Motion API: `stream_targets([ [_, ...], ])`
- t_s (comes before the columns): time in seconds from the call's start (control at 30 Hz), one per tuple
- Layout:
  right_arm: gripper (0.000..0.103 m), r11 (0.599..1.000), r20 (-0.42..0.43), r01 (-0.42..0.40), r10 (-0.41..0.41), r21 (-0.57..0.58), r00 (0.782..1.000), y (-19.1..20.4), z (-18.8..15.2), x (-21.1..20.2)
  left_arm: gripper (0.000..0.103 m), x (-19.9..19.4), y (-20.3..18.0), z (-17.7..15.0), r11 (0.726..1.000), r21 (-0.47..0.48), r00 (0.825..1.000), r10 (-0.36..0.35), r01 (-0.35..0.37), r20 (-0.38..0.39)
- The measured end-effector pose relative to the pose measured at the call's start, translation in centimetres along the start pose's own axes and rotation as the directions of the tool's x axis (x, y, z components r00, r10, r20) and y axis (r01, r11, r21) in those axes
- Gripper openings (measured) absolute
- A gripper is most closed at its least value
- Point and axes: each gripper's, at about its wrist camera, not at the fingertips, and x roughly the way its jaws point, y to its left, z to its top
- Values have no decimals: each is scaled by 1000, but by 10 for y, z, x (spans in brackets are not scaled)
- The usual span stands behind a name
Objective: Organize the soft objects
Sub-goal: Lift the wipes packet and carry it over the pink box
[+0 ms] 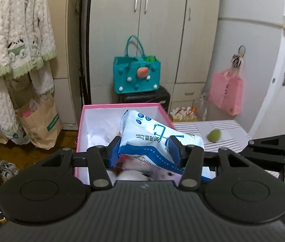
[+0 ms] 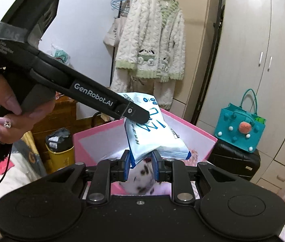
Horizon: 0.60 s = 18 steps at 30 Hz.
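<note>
A white and blue pack of wet wipes (image 1: 152,137) hangs over the open pink box (image 1: 122,106). My left gripper (image 1: 145,151) is shut on its lower end, blue pads pressing both sides. From the other side my right gripper (image 2: 141,164) is shut on a corner of the same pack (image 2: 150,135). The left gripper's black body crosses the right wrist view from the upper left, a hand (image 2: 17,109) around its handle, its tip on the pack. Under the pack, inside the pink box (image 2: 192,125), lies a white plush with dark spots (image 2: 142,179).
A teal tote bag (image 1: 136,74) stands on a black case in front of the wardrobe. A green ball (image 1: 214,135) lies on a striped cloth right of the box. A fluffy robe (image 2: 152,54) hangs on a rack. Paper bags (image 1: 39,125) and a yellow bin (image 2: 60,151) stand on the floor.
</note>
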Motion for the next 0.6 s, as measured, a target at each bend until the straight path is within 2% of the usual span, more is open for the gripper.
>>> stream_targets([
  [0.17,26,998,-42,-21,24,63,999,-16,5,43,49,37,25,7,1000,-31,998,1,-3,-63],
  [0.27,26,998,-79,-26,31,62,996,-25,4,65,49,59,35,5,998,-56,995,0,-6,-99],
  [0.4,26,998,-118,-19,25,52,993,-34,2,85,49,78,39,6,997,-68,994,13,-20,-106],
  [0.6,26,1000,-134,25,-25,2,991,-48,13,105,49,105,41,26,997,-66,994,25,-32,-110],
])
